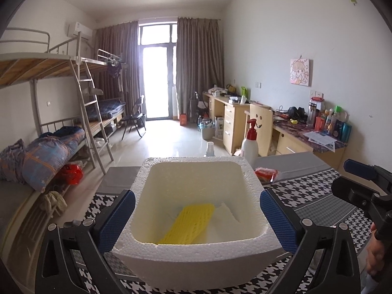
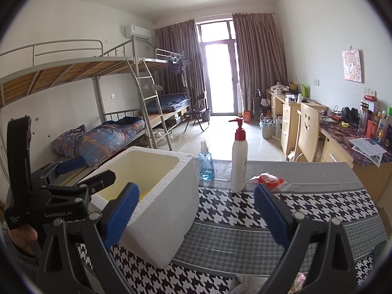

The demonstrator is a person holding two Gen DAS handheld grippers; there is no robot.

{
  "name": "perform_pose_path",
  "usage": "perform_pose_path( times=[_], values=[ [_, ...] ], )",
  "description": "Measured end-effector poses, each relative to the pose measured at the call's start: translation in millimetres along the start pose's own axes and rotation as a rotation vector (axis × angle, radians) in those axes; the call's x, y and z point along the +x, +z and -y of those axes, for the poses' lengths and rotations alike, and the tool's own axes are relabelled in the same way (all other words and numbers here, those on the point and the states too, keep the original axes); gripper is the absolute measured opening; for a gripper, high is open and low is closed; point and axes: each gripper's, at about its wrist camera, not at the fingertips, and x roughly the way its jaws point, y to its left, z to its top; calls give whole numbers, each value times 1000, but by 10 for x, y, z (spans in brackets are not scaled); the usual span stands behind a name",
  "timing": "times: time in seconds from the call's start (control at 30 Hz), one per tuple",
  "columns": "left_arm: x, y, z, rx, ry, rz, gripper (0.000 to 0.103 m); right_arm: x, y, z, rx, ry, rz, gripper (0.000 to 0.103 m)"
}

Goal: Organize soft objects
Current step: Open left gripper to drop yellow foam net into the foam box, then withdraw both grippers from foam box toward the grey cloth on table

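Inside the white foam box (image 1: 196, 245), on its floor toward the near wall: one yellow ribbed sponge (image 1: 188, 223), lying flat and slightly askew, beside a crumpled white piece whose material cannot be told. The box stands on the houndstooth-covered tabletop (image 2: 245, 240), at its left part.

Left hand-held gripper (image 1: 196, 218): jaws spread wide, one to each side of the box, pads clear of the foam walls, nothing held.

Right hand-held gripper (image 2: 196, 210): jaws apart and empty, hanging over bare cloth just right of the box.

Remaining soft goods, judged as still to be sorted: a red item in clear wrap (image 2: 269, 180) near the far edge of the tabletop; a grey cloth (image 2: 245, 284) and a pale pink item (image 2: 299, 281) at the near edge, both only partly seen.

Other stock, standing behind the box: blue spray bottle (image 2: 205, 161), white pump bottle (image 2: 239, 156).

Step in hand, by judgement: a deposit into the box is complete, with the sponge let go.

Next move, by judgement: fetch another soft item, most readily the grey cloth below the right hand-held gripper; this calls for lowering that gripper to the cloth, a pinch on a raised fold, and a lift clear of the box rim.
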Motion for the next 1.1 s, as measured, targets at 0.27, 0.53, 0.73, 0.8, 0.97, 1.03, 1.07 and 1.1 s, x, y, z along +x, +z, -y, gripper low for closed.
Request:
perform_pose_path(
  times=[0.27,0.53,0.73,0.8,0.97,1.03,1.07,1.1],
  values=[
    [-102,-9,73,10,-24,16,102,-117,-26,3,-2,-5,17,97],
    [-213,-40,136,15,-30,26,102,-223,-51,16,-2,-12,24,97],
    [-277,-59,175,16,-40,33,102,-296,-94,19,-5,-18,28,97],
    [-295,-70,187,15,-45,35,102,-319,-108,25,-4,-20,29,97],
    [-316,-85,216,20,-50,37,102,-341,-123,48,-2,-26,28,97],
    [-337,-90,228,16,-55,40,102,-353,-142,49,0,-28,27,97],
    [-349,-94,236,16,-56,42,102,-363,-153,50,-2,-29,28,97],
    [-371,-105,259,16,-57,46,102,-369,-164,51,-2,-31,29,97]
  ],
)
